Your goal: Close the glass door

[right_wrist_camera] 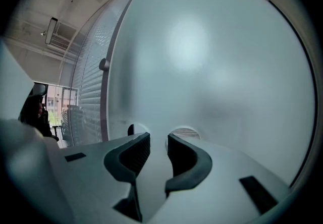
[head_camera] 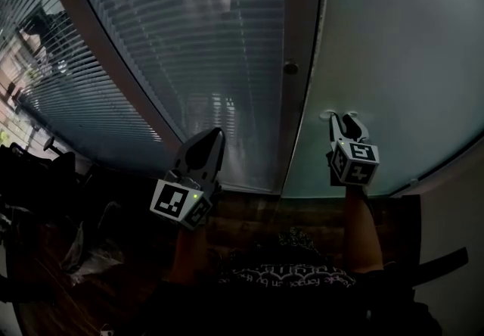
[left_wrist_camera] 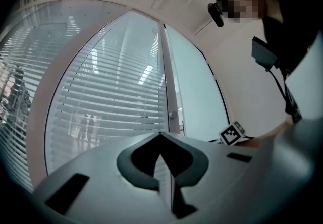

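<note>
Head view – door: the frosted door [head_camera: 393,62] fills the right half; its edge runs along the brown frame [head_camera: 293,9], which carries a knob [head_camera: 291,67]. Blinds [head_camera: 166,39] lie to the left.
Head view – seam: a dark line runs between door and frame; I cannot tell if it is fully shut.
Head view – right gripper [head_camera: 344,124]: tips are at the pane, low down, touching or just short of it.
Head view – left gripper [head_camera: 212,141]: it is below the blinds, apart from the door.
Head view – risk: a low, one-point push on smooth glass could let the tips skid sideways.
Left gripper view – fingers: pressed together, holding nothing; frame and knob [left_wrist_camera: 173,114] are ahead.
Left gripper view – risk: this gripper sits near the frame, so a swinging door edge might catch it.
Right gripper view – fingers: a narrow gap with nothing in it; the frosted door [right_wrist_camera: 212,56] is right ahead.
Right gripper view – risk: a hard shove could slam the glass against the frame.
Containers: none in any view.
</note>
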A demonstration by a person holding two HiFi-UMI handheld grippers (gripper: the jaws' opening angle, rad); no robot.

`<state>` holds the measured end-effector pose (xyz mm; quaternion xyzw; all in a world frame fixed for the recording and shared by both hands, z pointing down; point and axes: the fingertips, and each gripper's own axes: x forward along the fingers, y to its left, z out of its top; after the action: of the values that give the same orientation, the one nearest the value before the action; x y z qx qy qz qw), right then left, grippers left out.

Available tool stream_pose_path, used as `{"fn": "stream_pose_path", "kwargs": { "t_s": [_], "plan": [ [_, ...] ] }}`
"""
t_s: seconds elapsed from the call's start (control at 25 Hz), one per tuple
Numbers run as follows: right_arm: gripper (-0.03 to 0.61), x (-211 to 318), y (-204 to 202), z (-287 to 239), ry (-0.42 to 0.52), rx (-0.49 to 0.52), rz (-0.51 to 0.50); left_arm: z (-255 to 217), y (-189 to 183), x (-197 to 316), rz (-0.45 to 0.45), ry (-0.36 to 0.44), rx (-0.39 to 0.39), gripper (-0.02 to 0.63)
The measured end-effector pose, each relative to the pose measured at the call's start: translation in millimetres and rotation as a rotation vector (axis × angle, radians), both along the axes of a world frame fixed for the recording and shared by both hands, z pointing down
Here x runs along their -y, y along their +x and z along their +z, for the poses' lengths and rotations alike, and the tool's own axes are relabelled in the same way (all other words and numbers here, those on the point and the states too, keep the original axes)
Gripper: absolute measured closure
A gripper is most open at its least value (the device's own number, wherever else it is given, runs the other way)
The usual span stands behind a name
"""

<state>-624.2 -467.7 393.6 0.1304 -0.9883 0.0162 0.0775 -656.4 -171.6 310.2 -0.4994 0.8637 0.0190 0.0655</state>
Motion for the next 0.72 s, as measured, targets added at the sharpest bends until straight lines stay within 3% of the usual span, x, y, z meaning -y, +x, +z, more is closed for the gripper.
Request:
{"fn": "stream_pose_path", "kwargs": {
  "t_s": [0.72],
  "plan": [
    [0.471, 11, -34, 29, -0.007, -0.016, -0.047, 34, -25, 34, 0.018, -0.028, -0.012, 0.612]
  ]
}}
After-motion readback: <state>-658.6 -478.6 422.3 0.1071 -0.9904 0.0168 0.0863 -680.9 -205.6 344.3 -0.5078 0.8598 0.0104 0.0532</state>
